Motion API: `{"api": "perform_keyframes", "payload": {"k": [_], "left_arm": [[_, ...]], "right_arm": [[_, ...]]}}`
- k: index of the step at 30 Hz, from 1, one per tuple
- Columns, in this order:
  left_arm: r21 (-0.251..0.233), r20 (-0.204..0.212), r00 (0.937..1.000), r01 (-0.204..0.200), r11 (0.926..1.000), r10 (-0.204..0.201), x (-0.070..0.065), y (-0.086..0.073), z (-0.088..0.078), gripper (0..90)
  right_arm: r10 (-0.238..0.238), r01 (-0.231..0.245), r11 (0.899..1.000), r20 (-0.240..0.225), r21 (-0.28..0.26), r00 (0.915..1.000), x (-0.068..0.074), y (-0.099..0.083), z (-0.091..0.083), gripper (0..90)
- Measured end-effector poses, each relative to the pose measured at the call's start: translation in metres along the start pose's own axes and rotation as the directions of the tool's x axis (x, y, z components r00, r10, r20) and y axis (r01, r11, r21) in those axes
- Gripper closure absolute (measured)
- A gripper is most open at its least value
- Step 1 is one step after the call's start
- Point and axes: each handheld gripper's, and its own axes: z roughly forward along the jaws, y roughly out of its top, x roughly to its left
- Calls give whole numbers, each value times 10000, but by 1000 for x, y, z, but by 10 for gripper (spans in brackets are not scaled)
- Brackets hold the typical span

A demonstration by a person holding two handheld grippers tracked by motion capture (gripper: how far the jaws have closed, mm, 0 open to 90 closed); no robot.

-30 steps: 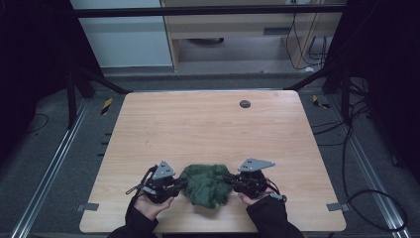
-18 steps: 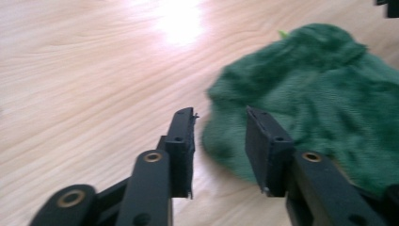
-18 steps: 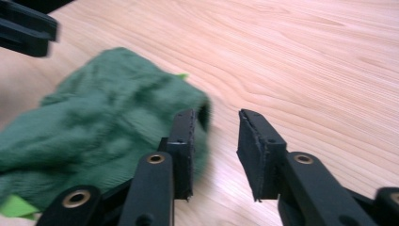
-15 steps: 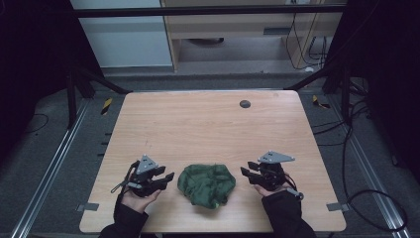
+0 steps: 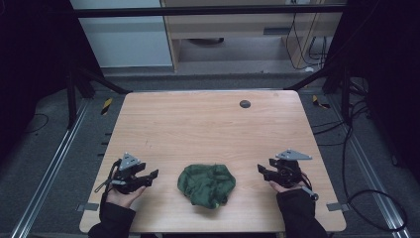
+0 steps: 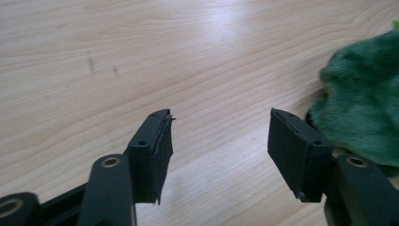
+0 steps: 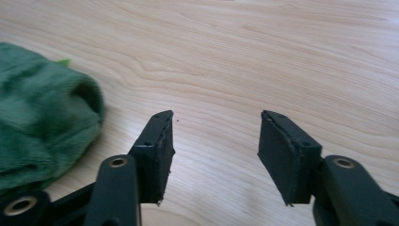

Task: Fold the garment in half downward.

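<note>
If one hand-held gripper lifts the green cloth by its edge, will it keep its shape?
Probably not. The green cloth lies crumpled in soft folds, so it would likely hang limp. Its fuzzy pile suggests it is light and grips well rather than slipping.

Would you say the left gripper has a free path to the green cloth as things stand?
Probably yes. The left gripper sits beside the green cloth with its jaws open and pointed roughly toward it, and bare table lies between them with nothing in the way.

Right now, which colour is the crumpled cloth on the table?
Dark green; the cloth shows best in the right gripper view.
</note>
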Motion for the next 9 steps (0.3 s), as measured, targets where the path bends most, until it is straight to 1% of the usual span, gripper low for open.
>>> {"api": "perform_keyframes", "payload": {"k": [1,2,3,4,5,7,8,9], "left_arm": [[64,-88,10000,13,10000,-13,5,-1,0,379],[64,-88,10000,13,10000,-13,5,-1,0,369],[103,-249,9997,63,9999,-60,11,-3,0,367],[103,-249,9997,63,9999,-60,11,-3,0,367],[89,-318,9994,157,9998,-154,15,-4,0,367],[-18,-517,9980,359,9994,-359,23,-6,-1,359],[-18,-517,9980,359,9994,-359,23,-6,-1,356],[-62,-626,9971,440,9990,-443,26,-7,-1,353]], "right_arm": [[71,-71,10000,124,34,9999,-5,-1,0,433],[113,-113,9999,171,39,9998,-7,-2,0,426],[210,-212,9998,262,64,9994,-10,-3,0,418],[298,-300,9995,295,68,9991,-12,-3,0,413],[298,-300,9995,295,68,9991,-12,-3,0,413],[451,-456,9989,492,73,9978,-20,-5,-1,404],[486,-491,9988,551,73,9973,-21,-6,-1,403],[572,-577,9983,581,66,9967,-22,-6,-2,399]]}}
